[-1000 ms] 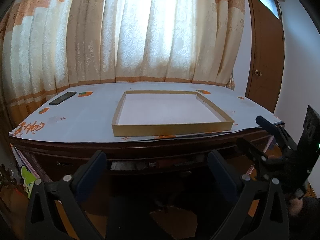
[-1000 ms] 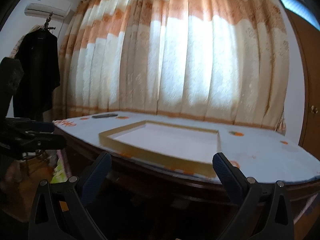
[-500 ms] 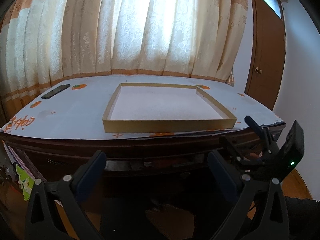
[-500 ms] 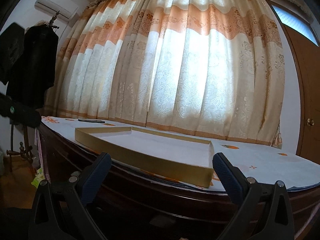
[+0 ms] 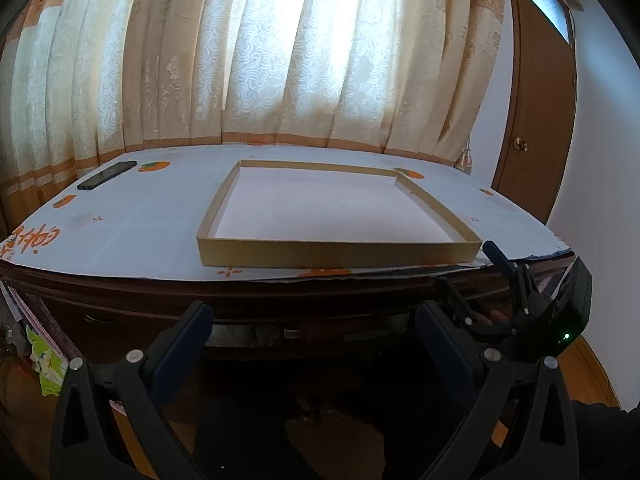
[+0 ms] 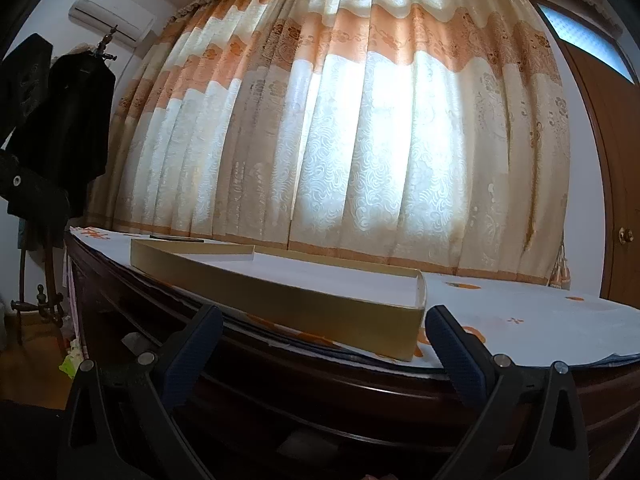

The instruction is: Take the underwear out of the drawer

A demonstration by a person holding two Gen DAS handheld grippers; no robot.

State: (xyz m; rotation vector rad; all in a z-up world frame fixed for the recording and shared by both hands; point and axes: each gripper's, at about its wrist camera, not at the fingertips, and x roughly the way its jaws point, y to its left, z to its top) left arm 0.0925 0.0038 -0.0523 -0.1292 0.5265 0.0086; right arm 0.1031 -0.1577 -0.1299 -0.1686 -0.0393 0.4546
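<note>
Below the tabletop (image 5: 120, 232), drawer (image 5: 304, 330) barely ajar; no underwear visible, nothing taken out. Left tongs (image 5: 312, 344) and right tongs (image 6: 324, 344) both spread wide, empty.

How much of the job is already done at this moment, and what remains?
Nothing looks done: no underwear is in view, and the shallow box on the table holds nothing. In hand: both claws are open and carry nothing; the right claw is near the table's front edge, the left claw faces the dark drawer front below. Left: reaching into the drawer, then grasping and lifting the underwear out.
</note>
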